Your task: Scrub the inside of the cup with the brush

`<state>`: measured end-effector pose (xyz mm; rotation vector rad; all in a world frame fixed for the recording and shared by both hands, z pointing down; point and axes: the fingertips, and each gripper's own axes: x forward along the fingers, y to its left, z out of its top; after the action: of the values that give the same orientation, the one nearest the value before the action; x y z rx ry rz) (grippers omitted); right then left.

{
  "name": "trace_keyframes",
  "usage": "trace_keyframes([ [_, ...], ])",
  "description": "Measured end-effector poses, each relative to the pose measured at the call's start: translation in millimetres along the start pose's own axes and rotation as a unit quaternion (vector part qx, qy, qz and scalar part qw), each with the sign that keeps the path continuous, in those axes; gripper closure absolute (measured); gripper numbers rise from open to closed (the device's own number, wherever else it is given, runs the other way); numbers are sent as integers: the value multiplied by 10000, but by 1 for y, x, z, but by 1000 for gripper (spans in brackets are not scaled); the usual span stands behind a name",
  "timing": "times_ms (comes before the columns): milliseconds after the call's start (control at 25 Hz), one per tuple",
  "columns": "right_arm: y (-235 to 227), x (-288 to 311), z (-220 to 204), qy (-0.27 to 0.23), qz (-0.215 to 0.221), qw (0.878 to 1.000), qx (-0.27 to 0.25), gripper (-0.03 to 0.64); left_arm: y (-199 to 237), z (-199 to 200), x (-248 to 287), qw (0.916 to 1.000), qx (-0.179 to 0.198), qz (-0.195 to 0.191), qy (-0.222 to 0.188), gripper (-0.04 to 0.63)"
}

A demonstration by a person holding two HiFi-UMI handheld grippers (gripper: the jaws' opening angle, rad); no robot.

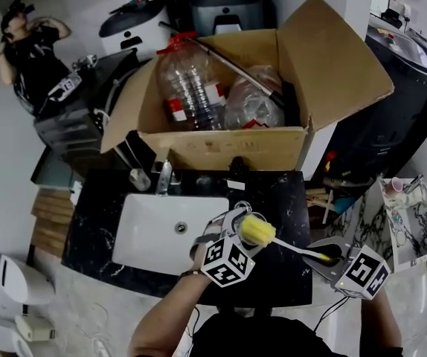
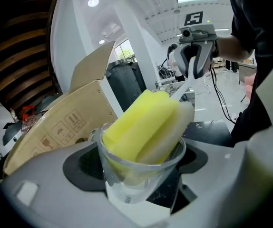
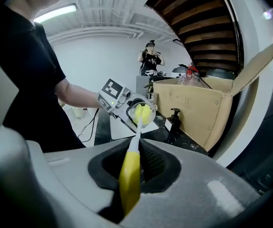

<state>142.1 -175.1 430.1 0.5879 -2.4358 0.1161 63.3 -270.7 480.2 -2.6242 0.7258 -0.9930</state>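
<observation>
left gripper [image 2: 139, 175]: my fingers clenched on the clear cup [image 2: 122, 167], over the dark worktop [image 1: 280, 199], just beside the sink [image 1: 154, 233].
right gripper [image 3: 132, 167]: my fingers grasping the brush [image 3: 129, 179] by its yellow handle.
brush head: yellow sponge inside the cup, top sticking out.

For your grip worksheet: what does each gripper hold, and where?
Left gripper: the clear cup, by its lower body. Right gripper: the brush, by its yellow handle.
</observation>
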Motion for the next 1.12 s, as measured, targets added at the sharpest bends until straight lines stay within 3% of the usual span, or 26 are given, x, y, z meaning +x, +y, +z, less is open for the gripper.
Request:
trace_keyframes([
  [640,-12,27,14,977,-125,9937,-542,575,-4,-8,10,9949,934,62,368,158],
  [760,-11,33,14,1148,-174,9904,-745,574,-6,-7,9,9962,815,-1,311,158],
  [880,-14,26,30,711,-259,9946,-716,554,4,-5,3,9989,457,-19,142,158],
  [1000,-21,3,49,-49,-290,9991,-308,522,10,-5,-2,9997,236,-4,46,158],
  [1120,-27,-18,50,-491,-331,9982,-14,496,15,-5,-7,9999,-106,-26,-95,158],
])
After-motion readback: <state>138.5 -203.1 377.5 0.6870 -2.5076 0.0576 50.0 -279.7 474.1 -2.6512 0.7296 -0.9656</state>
